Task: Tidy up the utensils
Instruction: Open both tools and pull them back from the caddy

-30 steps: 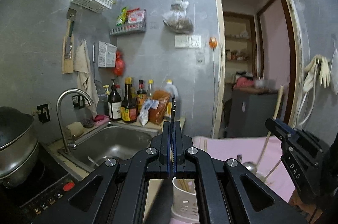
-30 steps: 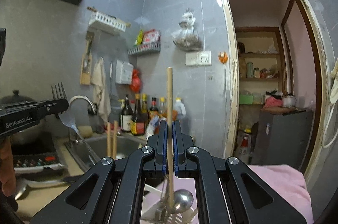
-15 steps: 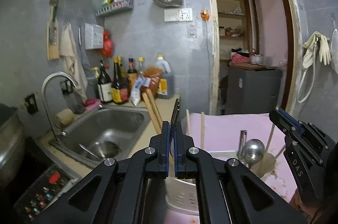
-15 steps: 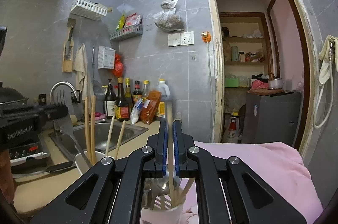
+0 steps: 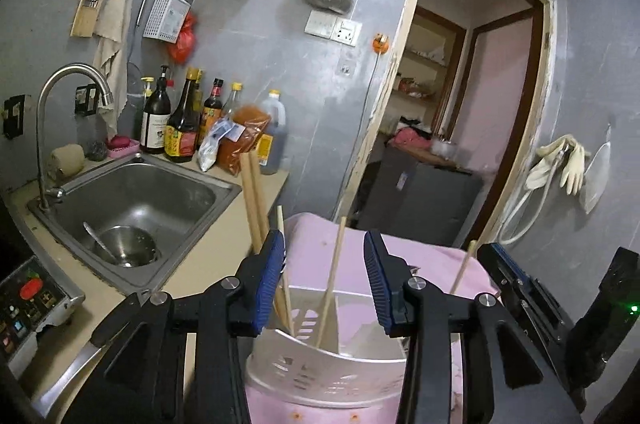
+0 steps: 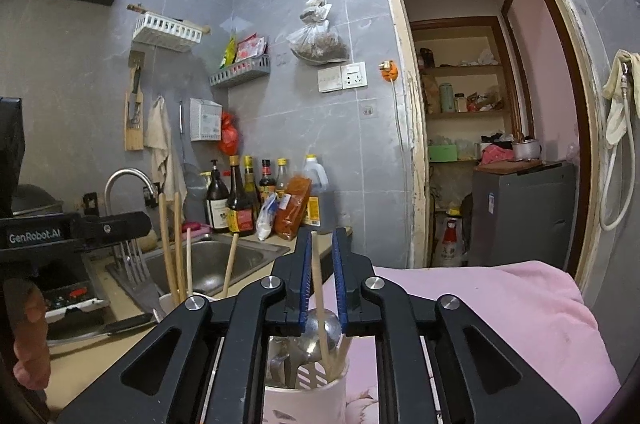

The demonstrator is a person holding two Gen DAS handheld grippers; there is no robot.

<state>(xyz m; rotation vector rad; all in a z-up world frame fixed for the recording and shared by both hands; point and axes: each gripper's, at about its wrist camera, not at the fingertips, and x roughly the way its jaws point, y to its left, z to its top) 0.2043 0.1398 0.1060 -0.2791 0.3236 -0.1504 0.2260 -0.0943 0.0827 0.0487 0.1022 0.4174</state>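
A slim wooden chopstick [image 6: 319,288] leans between the blue ribbed pads of the right gripper [image 6: 320,280], its lower end down in a white plastic holder [image 6: 308,400] beside a rounded steel ladle [image 6: 323,328] and other metal utensils. The jaws are parting, and the stick looks free of the right-hand pad, though against the left one I cannot tell for sure.

The left gripper [image 5: 324,280] is spreading too, released, with nothing pressed by its pads; below it stands a slotted white plastic caddy [image 5: 320,372] (perforated walls, curved rim) holding several pale wooden chopsticks [image 5: 332,276], 1 of them rising in the gap between the jaws. In the right wrist view a flat steel fork [image 6: 132,260] shows under that gripper.

Both holders sit on a pink cloth [image 6: 480,304] beside the beige worktop [image 5: 208,264], next to a stainless sink [image 5: 132,200] with a curved tap [image 5: 60,104].
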